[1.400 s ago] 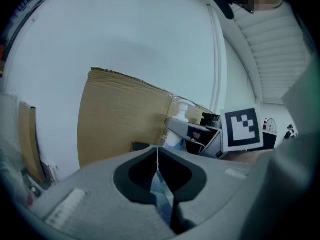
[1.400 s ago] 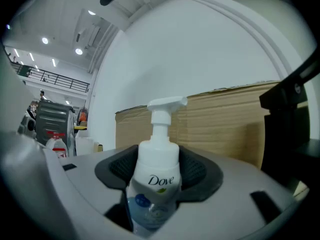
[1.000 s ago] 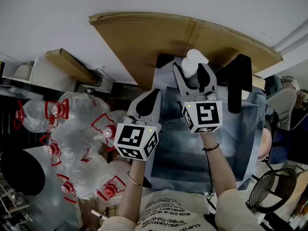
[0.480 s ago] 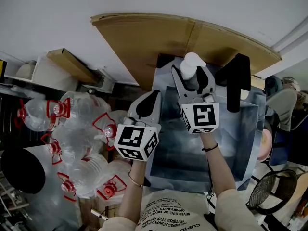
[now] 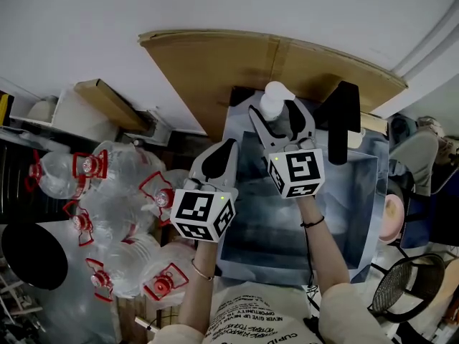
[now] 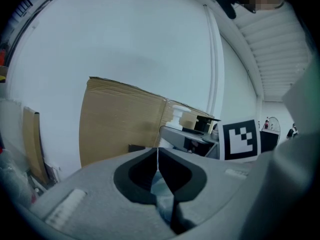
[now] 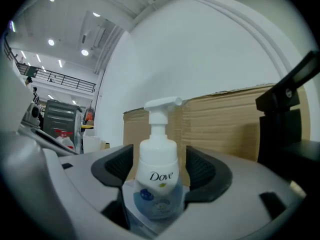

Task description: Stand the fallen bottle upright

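Note:
A white Dove pump bottle (image 5: 275,100) stands upright at the far end of the blue-grey table (image 5: 287,213). My right gripper (image 5: 281,115) reaches level around it. In the right gripper view the bottle (image 7: 157,176) is between the dark pads (image 7: 202,166), with a small gap on each side. The right gripper (image 7: 159,160) has its jaws opening and does not press on the bottle. My left gripper (image 5: 225,150) hovers at the table's left edge, shut and empty; in the left gripper view its pads (image 6: 146,170) touch each other.
A large cardboard sheet (image 5: 215,63) leans on the white wall behind the table. A black stand (image 5: 343,120) rises just right of the bottle. Several big water jugs with red caps (image 5: 115,192) crowd the floor to the left.
The right gripper's jaws have spread away from the bottle's sides. The bottle stays upright in the same spot. The left gripper has hardly moved.

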A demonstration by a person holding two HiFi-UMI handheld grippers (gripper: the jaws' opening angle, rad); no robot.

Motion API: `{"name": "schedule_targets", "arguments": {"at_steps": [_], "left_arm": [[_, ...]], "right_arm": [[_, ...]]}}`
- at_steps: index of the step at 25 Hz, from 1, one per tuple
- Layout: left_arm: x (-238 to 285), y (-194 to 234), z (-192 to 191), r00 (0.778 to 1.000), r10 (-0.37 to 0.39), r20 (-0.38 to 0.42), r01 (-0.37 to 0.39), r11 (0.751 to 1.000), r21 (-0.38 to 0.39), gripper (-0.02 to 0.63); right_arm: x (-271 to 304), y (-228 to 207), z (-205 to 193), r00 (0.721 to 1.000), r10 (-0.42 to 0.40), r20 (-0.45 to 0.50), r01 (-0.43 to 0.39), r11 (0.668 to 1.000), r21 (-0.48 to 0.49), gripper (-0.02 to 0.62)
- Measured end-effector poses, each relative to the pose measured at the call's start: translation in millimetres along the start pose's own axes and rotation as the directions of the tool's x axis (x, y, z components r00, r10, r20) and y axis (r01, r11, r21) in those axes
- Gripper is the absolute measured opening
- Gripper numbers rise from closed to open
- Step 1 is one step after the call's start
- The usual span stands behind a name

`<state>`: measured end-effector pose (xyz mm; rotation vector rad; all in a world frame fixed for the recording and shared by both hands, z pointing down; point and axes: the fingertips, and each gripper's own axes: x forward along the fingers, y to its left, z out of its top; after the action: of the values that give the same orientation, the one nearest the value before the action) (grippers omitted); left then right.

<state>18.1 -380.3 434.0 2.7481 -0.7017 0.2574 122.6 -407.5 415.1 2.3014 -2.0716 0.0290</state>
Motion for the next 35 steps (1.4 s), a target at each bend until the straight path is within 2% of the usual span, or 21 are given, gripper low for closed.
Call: {"name": "schedule_targets", "arguments": {"at_steps": [9,14,21,26,35], "left_arm": [[-19.6,-17.2,13.3,0.999,0.031,0.035,-0.032,0.999,0.010,0.028],[-33.8,-32.7,20.6,0.998,0.044,0.053,-0.045,0.999,0.022,0.028],[-55.9,-59.4,31.0,0.995,0.058,0.080,-0.062,0.997,0.048,0.028],[-70.9,-82.8,37.6,0.993,0.055,0.104,-0.064,0.994,0.083,0.028],[-103.4,-120.5,44.5,0.986,0.057,0.155,-0.079,0.987,0.140,0.028]], "right_arm": [[-33.3,2.7,15.8,1.000,-0.009,0.025,0.007,0.999,0.051,0.305],[-56.5,7.1,24.1,1.000,0.007,0.003,-0.007,0.999,0.051,0.192],[-96.9,11.6,32.3,0.998,0.055,-0.032,-0.053,0.998,0.041,0.083],[-129.2,11.1,36.7,0.994,0.095,-0.045,-0.093,0.994,0.052,0.034],[-183.1,9.1,47.3,0.986,0.163,-0.044,-0.159,0.983,0.087,0.008]]}}
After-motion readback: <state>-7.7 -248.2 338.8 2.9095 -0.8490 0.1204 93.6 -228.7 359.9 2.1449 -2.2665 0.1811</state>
